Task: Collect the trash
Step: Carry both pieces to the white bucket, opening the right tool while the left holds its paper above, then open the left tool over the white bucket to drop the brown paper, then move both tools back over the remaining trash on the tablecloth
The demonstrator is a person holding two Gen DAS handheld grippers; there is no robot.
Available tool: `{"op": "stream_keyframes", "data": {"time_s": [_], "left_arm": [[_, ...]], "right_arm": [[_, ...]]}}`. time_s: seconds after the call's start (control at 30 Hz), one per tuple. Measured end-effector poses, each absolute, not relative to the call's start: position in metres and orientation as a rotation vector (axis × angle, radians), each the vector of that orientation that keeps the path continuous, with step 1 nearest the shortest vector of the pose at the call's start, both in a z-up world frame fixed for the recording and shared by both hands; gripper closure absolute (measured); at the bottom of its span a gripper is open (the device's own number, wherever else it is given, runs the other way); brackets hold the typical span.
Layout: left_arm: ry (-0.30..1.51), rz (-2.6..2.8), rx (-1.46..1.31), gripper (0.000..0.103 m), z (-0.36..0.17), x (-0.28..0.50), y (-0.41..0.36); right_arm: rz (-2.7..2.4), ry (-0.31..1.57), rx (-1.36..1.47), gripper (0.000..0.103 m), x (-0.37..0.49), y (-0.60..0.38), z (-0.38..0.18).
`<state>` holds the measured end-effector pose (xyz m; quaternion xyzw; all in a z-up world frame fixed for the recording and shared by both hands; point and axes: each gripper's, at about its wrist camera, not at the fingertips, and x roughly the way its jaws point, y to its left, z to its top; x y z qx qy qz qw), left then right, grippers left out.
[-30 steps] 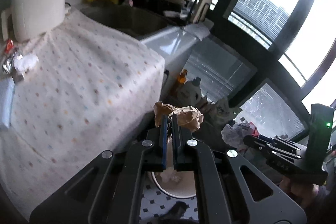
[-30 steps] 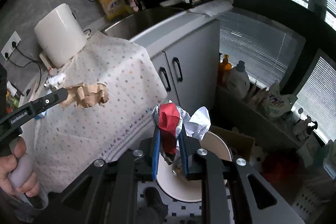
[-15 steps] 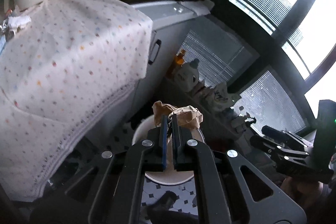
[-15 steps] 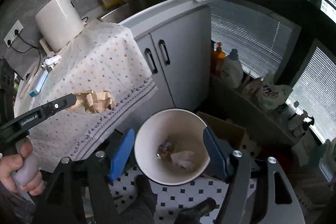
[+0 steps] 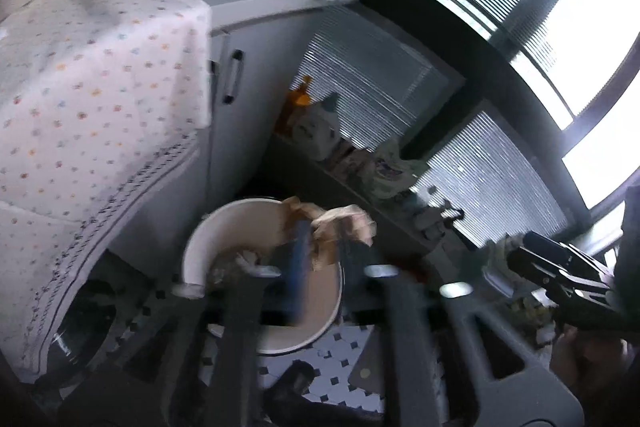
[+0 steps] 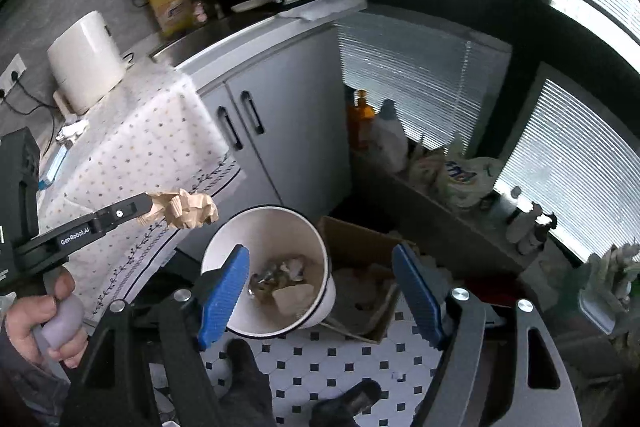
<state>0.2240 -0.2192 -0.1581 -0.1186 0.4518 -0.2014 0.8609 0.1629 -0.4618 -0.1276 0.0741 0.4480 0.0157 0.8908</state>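
Kitchen corner: grey cabinet (image 6: 280,131) under a counter, blinds (image 6: 420,67) behind, black-and-white tiled floor (image 6: 340,367).
Table, left side: covered with a dotted cloth (image 6: 140,147), edge hanging down; white appliance (image 6: 86,61) at its far end.
Bin (image 6: 316,247): white round bucket on the floor, close to the cloth's hanging edge and in front of the cabinet doors; cardboard box (image 6: 360,247) touching or just beside it on the right.
Bin contents: pale crumpled scraps and something shiny (image 6: 280,279) at the bottom; too small to tell further.
Left tongs (image 5: 318,259): blurred in own view; jaws opening, crumpled brown paper (image 5: 340,227) between the tips, seen over the bin (image 5: 196,251).
Same paper, right view: brown wad (image 6: 184,209) at the tip of the left tongs (image 6: 150,207), above and left of the bin rim; whether pads press it, cannot tell.
Left hand (image 6: 44,323): wrapped round the grey handle.
Right tongs (image 6: 320,295): jaws wide apart and opening, blue pads (image 6: 224,291) either side of the bin mouth, nothing between them.
Right tongs, left view: dark tips (image 5: 556,263) at right edge, apart from the bin.
Shelf by window: bottles and bags (image 6: 460,179), unsorted.
Floor foreground: dark shoes (image 6: 248,379) below the tongs.
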Motion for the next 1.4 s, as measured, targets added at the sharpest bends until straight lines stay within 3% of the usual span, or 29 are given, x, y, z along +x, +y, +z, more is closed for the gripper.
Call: {"op": "stream_keyframes", "data": {"time_s": [0.07, 0.17, 0.4, 0.73, 1.4], "left_arm": [[0.898, -0.391, -0.243, 0.032, -0.15, 0.219, -0.218], [0.893, -0.388, -0.238, 0.028, -0.141, 0.219, -0.214], [0.846, -0.299, -0.221, 0.007, -0.111, 0.218, -0.178], [0.801, -0.188, -0.243, 0.006, -0.081, 0.22, -0.101], [0.72, -0.017, -0.274, 0.006, -0.054, 0.237, 0.081]], "right_arm": [[0.027, 0.929, 0.16, 0.03, 0.161, -0.466, -0.127], [0.027, 0.92, 0.175, 0.03, 0.16, -0.465, -0.123], [0.075, 0.883, 0.197, 0.024, 0.171, -0.441, -0.107], [0.156, 0.819, 0.203, 0.008, 0.202, -0.376, -0.083], [0.337, 0.788, 0.215, 0.008, 0.275, -0.199, -0.056]]}}
